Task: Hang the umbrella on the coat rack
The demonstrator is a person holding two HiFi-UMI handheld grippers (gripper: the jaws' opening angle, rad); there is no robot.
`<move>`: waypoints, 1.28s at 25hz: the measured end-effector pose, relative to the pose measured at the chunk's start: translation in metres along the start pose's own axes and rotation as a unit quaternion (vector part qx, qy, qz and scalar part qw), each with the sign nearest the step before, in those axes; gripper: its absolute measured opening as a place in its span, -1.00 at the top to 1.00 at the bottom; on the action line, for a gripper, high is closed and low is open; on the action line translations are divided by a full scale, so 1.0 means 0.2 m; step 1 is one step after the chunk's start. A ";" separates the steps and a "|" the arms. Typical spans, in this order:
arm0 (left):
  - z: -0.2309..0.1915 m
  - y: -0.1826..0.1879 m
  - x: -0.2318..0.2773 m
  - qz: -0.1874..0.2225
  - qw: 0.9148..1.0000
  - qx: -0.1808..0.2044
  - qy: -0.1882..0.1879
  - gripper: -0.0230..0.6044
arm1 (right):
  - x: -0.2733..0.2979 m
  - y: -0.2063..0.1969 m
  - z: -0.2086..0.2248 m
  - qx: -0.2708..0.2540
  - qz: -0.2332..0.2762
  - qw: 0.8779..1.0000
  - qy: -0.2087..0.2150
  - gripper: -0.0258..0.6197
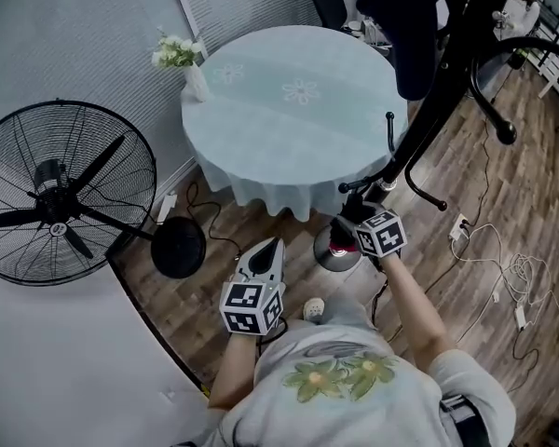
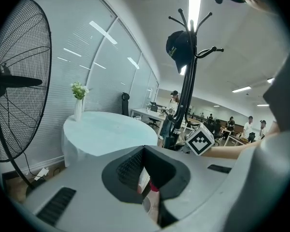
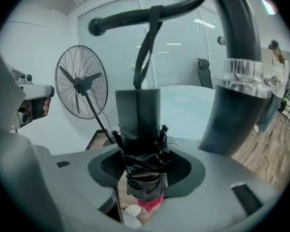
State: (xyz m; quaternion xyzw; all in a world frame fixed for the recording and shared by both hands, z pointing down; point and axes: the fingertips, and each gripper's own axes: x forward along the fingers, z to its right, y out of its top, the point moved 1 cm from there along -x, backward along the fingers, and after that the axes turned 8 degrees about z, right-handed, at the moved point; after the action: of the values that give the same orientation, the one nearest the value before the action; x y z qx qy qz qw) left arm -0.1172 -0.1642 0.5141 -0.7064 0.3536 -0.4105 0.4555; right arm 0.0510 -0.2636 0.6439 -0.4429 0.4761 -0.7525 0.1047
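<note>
A folded black umbrella [image 3: 137, 144] stands upright between the jaws of my right gripper [image 3: 140, 164], which is shut on it. Its strap [image 3: 145, 57] runs up to a curved black hook [image 3: 135, 16] of the coat rack [image 3: 237, 57] and looks looped over it. In the head view my right gripper [image 1: 359, 217] sits low beside the black coat rack [image 1: 438, 91], just above the rack's round base [image 1: 328, 254]. My left gripper [image 1: 268, 250] hangs further left over the wooden floor, its fingertips meeting with nothing held. In the left gripper view its jaws [image 2: 145, 151] point toward the rack [image 2: 188, 81].
A round table [image 1: 298, 110] with a pale cloth stands behind the rack, a vase of flowers [image 1: 191, 68] at its left edge. A large standing fan [image 1: 61, 194] fills the left. A dark garment [image 1: 410, 26] hangs on the rack. Cables [image 1: 503, 268] trail across the floor at right.
</note>
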 end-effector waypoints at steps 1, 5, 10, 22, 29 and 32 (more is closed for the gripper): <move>0.00 0.00 0.00 0.000 1.000 0.000 0.001 0.92 | 0.00 -0.01 0.00 0.000 0.000 1.000 -0.002 0.24; 0.01 0.00 0.00 -0.001 1.000 0.000 0.006 0.92 | 0.00 -0.03 0.03 -0.001 0.011 1.000 -0.012 0.24; 0.05 0.01 -0.01 0.000 1.000 -0.001 0.012 0.92 | -0.01 -0.04 0.10 -0.007 0.042 0.998 -0.040 0.22; 0.13 0.02 -0.02 0.004 0.999 -0.003 0.032 0.92 | 0.02 -0.15 0.13 -0.018 0.015 1.000 -0.017 0.08; 0.22 0.03 -0.02 0.009 0.999 -0.006 0.047 0.92 | -0.10 -0.12 0.09 -0.025 0.028 0.999 0.010 -0.11; 0.25 0.04 -0.03 0.012 0.999 -0.008 0.052 0.92 | -0.20 -0.03 0.05 -0.030 0.059 0.998 0.020 -0.04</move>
State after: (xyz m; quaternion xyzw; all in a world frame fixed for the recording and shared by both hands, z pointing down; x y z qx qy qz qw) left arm -0.0759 -0.1442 0.4936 -0.6834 0.3886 -0.4385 0.4354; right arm 0.0830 -0.2438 0.6278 -0.4019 0.5259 -0.7389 0.1263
